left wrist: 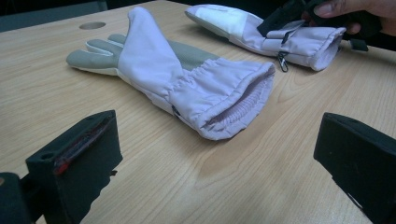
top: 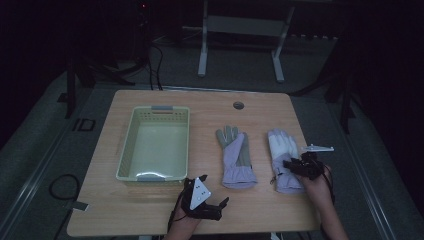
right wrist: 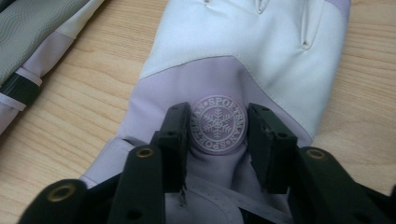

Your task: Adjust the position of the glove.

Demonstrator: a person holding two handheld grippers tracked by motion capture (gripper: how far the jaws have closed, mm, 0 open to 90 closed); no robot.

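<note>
Two pale lilac winter gloves lie on the wooden table (top: 200, 107). The left glove (top: 236, 156) (left wrist: 154, 70) lies grey palm up, its cuff opening toward my left gripper (top: 210, 197) (left wrist: 215, 163). That gripper rests near the table's front edge, open wide, a short way from the cuff with nothing between its jaws. The right glove (top: 281, 159) (right wrist: 243, 51) lies back up and shows a round snowflake logo (right wrist: 218, 125). My right gripper (top: 291, 164) (right wrist: 218, 128) is down on this glove, its jaws partly apart on either side of the logo, touching the fabric.
A pale green plastic basket (top: 134, 150) stands empty on the table's left half. A round cable hole (top: 238, 105) sits near the far edge. Beyond the table is a dim floor with a metal frame (top: 240, 45) and cables (top: 62, 187).
</note>
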